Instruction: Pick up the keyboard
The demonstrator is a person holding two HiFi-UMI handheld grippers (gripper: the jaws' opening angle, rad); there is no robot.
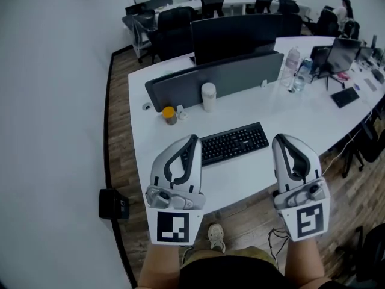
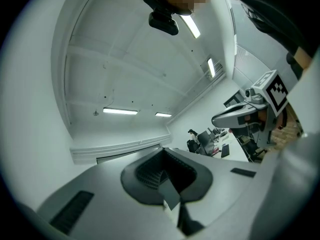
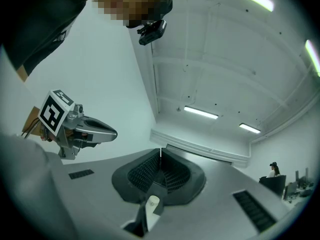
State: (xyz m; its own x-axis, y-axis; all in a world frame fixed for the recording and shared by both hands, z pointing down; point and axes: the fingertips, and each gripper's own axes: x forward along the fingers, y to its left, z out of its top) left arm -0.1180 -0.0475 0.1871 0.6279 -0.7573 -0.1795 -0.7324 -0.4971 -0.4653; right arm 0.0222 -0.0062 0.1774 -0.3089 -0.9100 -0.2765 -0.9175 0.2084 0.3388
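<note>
A black keyboard [image 1: 234, 143] lies flat on the white table [image 1: 252, 110], near its front edge. In the head view my left gripper [image 1: 192, 139] is held over the keyboard's left end, jaws shut and empty. My right gripper [image 1: 281, 138] hovers just right of the keyboard's right end, also shut with nothing in it. Both gripper views tilt up toward the ceiling and wall, so the keyboard is hidden there. The left gripper view shows closed jaws and the right gripper [image 2: 245, 115] off to the side. The left gripper [image 3: 85, 129] appears in the right gripper view.
Behind the keyboard stand a grey divider [image 1: 216, 77], a dark monitor [image 1: 237, 35], a white cup [image 1: 208, 96] and an orange-lidded jar [image 1: 169, 114]. Bottles [image 1: 296, 71] and a laptop [image 1: 341, 54] sit at the right. A black box [image 1: 113, 204] lies on the floor at the left.
</note>
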